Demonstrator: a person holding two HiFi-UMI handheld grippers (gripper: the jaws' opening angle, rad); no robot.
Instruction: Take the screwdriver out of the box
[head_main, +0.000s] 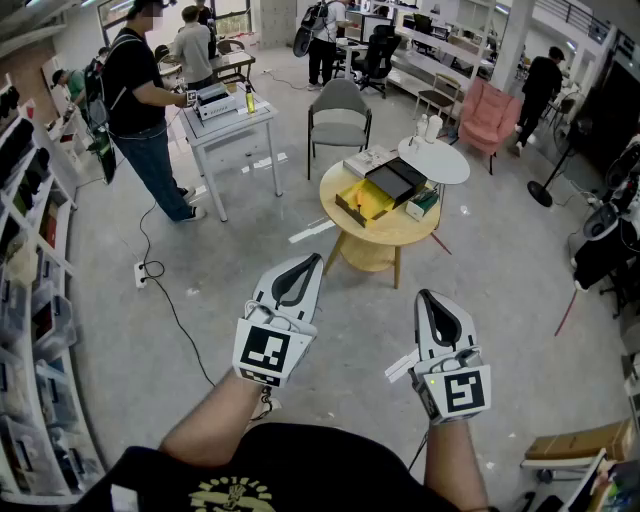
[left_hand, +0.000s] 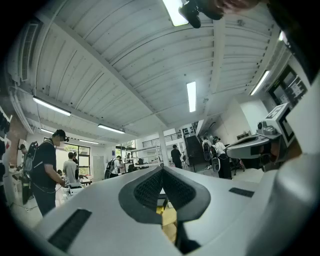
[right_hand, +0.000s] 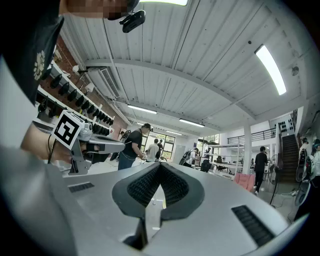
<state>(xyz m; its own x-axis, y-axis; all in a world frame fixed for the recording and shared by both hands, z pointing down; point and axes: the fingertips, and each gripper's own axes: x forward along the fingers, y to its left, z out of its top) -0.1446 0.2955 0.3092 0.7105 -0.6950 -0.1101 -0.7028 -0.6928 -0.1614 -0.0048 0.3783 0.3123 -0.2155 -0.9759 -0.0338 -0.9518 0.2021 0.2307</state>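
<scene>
Left hand-held gripper (head_main: 317, 258) and right hand-held gripper (head_main: 426, 294), both closed, face distant box (head_main: 362, 205).

Open floor (head_main: 210, 300) runs from the right gripper (head_main: 429, 297) to the round table (head_main: 390, 235), a grey chair (head_main: 338, 112) beyond.

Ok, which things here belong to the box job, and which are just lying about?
For the job: open box on the round wooden table; left gripper and right gripper, both shut, empty. The screwdriver is too small to make out.
Lying about: grey chair; small white table; pink armchair; power strip on the floor.
</scene>
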